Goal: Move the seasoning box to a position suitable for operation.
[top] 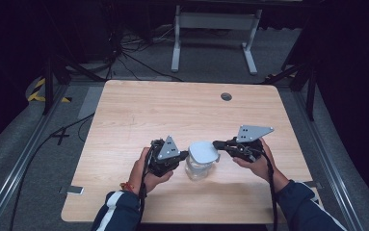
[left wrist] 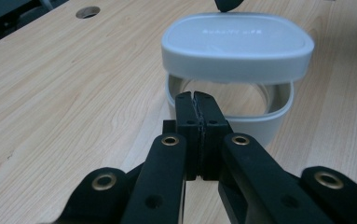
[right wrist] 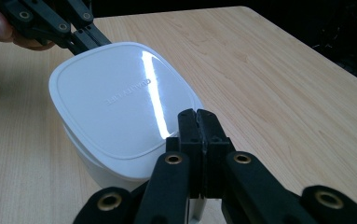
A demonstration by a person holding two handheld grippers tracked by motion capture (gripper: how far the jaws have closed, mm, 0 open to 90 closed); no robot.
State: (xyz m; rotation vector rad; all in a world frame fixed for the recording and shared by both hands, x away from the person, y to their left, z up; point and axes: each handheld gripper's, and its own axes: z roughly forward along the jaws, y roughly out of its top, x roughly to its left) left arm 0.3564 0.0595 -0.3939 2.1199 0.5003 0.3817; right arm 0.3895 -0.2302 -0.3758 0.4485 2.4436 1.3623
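Note:
A clear round container (top: 199,169) stands on the wooden table (top: 172,110) near its front middle. Its pale grey lid (top: 204,151) is lifted off the rim and tilted, with a gap under it in the left gripper view, lid (left wrist: 236,42) above container (left wrist: 264,119). My left gripper (left wrist: 195,95) is shut with its tips at the container's near rim; from above it (top: 186,155) sits to the container's left. My right gripper (right wrist: 197,114) is shut on the edge of the lid (right wrist: 115,98), right of the container (right wrist: 101,175) in the high view (top: 217,144).
A round cable hole (top: 226,96) lies in the table's far right part. A white desk frame (top: 216,29) stands on the floor behind the table, with cables (top: 124,48) beside it. Metal rails (top: 23,159) run along both sides.

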